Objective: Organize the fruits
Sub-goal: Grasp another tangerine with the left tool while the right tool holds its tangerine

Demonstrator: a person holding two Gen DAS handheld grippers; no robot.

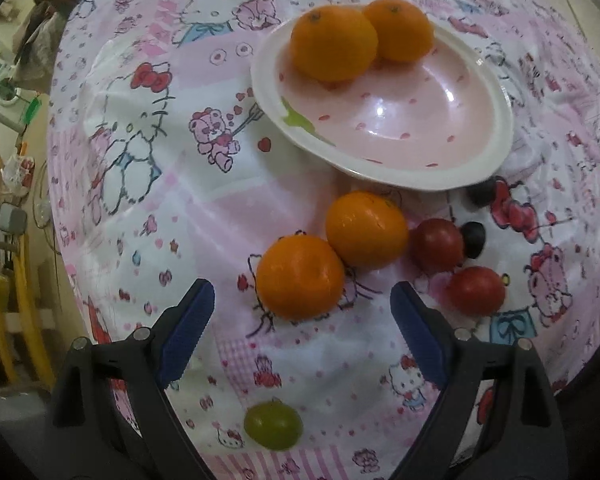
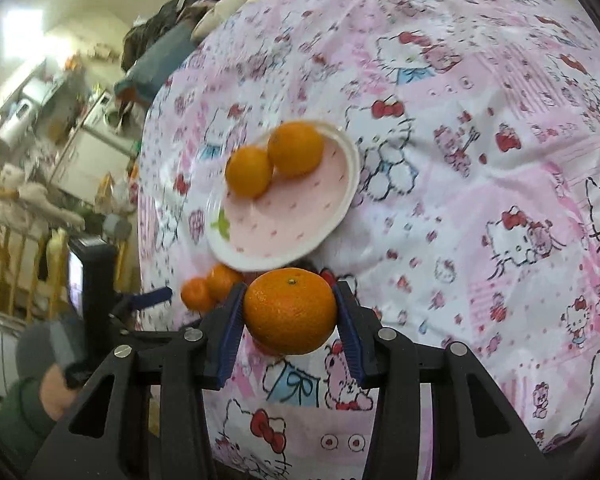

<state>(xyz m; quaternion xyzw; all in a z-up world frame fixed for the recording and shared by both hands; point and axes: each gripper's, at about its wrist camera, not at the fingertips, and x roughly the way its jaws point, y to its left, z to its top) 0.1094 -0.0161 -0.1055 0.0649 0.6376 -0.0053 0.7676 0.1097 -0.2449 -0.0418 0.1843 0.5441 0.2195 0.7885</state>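
Pink cartoon bedding carries everything: my right tool [image 2: 290, 312] grips an orange [image 2: 290, 311] lifted just short of the plate [image 2: 342, 208] ahead, while my left tool [image 1: 302, 312] gapes wide, empty, above another orange [image 1: 300, 276].

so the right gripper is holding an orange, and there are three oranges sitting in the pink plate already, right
Not quite. The right gripper does hold an orange, but the pink plate has two oranges in it, not three: one beside the other. Both wrist views show this. Two more oranges lie on the cloth in front of the plate.
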